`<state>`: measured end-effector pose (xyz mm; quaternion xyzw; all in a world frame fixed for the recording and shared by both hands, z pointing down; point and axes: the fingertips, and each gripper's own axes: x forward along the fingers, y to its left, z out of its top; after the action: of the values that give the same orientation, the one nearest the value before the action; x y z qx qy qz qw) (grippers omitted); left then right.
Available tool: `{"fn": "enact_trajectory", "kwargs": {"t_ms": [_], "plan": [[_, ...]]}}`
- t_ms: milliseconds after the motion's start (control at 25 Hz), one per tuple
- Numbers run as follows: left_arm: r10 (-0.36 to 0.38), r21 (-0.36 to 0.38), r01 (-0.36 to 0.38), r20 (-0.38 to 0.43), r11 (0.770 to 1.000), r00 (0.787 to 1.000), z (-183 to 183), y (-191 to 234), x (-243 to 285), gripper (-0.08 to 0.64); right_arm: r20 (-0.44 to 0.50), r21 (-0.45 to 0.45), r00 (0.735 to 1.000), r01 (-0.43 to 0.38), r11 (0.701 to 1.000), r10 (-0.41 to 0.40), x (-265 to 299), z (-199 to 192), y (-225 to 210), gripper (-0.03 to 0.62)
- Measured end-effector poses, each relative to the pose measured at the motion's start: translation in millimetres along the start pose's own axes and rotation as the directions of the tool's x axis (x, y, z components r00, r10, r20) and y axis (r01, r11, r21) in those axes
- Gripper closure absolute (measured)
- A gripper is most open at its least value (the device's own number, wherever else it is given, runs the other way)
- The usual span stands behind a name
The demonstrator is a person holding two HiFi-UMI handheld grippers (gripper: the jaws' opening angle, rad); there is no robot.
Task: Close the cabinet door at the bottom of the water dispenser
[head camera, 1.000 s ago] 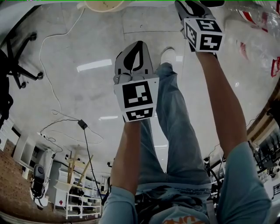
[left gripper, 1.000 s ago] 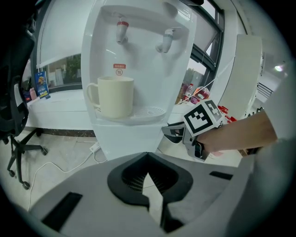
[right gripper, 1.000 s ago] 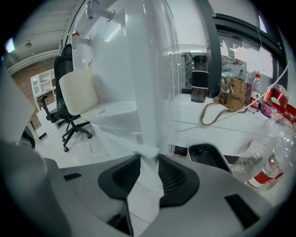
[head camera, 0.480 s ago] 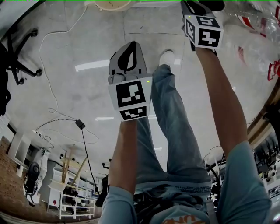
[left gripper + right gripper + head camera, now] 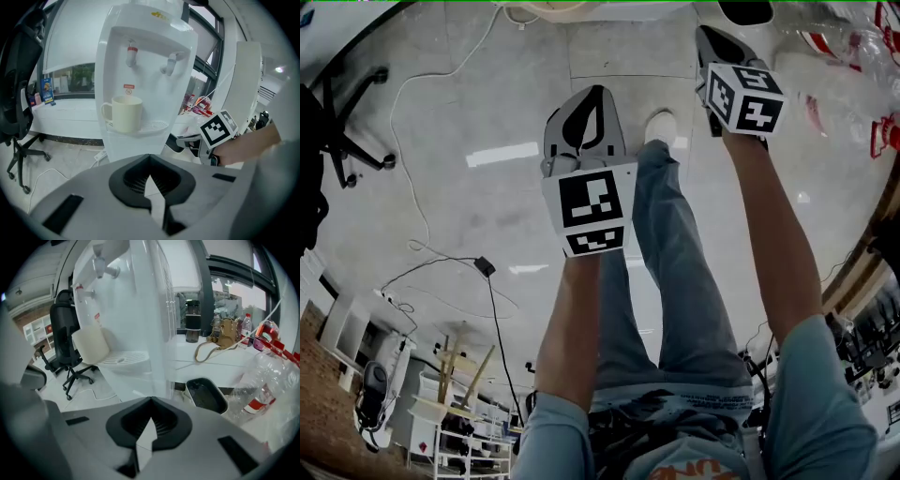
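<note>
The white water dispenser (image 5: 145,70) stands upright ahead of me, with a cream cup (image 5: 124,112) on its drip tray. Its lower part and the cabinet door are hidden behind the gripper bodies in both gripper views. The right gripper view shows the dispenser (image 5: 136,310) from its side, with the cup (image 5: 89,345) at the left. My left gripper (image 5: 584,91) is shut with nothing in it, its tips (image 5: 150,157) short of the dispenser. My right gripper (image 5: 703,33) is also shut and holds nothing; it hangs in the air beside the dispenser's right side (image 5: 180,139).
A black office chair (image 5: 337,122) stands at the left, and a white cable (image 5: 422,141) and a power adapter (image 5: 485,267) lie on the pale floor. A black bin (image 5: 206,394) and clear plastic bottles (image 5: 262,380) sit at the right. My legs (image 5: 675,281) are below the grippers.
The right gripper has drawn back from the top edge of the head view towards me. The left gripper has shifted only slightly.
</note>
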<state>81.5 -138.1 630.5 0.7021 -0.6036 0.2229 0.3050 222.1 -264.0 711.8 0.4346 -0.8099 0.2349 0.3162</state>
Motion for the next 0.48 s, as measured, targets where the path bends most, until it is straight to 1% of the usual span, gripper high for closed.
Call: {"fn": "enact_trajectory", "kwargs": {"t_ms": [200, 280, 360, 400, 480], "plan": [[-0.060, 0.067, 0.058, 0.023, 0.996, 0.998, 14, -4, -32, 0.552, 0.055, 0.101, 0.998, 0.020, 0.995, -0.025, -55, -6, 25, 0.565], [-0.088, 0.104, 0.084, 0.032, 0.991, 0.996, 23, -3, -49, 0.552, 0.062, 0.109, 0.997, 0.046, 0.993, -0.053, -76, -4, 38, 0.565], [-0.111, 0.138, 0.104, 0.037, 0.985, 0.993, 29, 3, -70, 0.552, 0.070, 0.097, 0.994, 0.075, 0.992, -0.082, -98, 3, 57, 0.565], [-0.117, 0.150, 0.109, 0.042, 0.983, 0.992, 34, 6, -81, 0.552, 0.086, 0.101, 0.993, 0.075, 0.992, -0.084, -109, 9, 69, 0.565], [-0.117, 0.164, 0.105, 0.065, 0.981, 0.991, 47, 13, -105, 0.552, 0.139, 0.121, 0.988, 0.050, 0.991, -0.067, -132, 26, 93, 0.565]]}}
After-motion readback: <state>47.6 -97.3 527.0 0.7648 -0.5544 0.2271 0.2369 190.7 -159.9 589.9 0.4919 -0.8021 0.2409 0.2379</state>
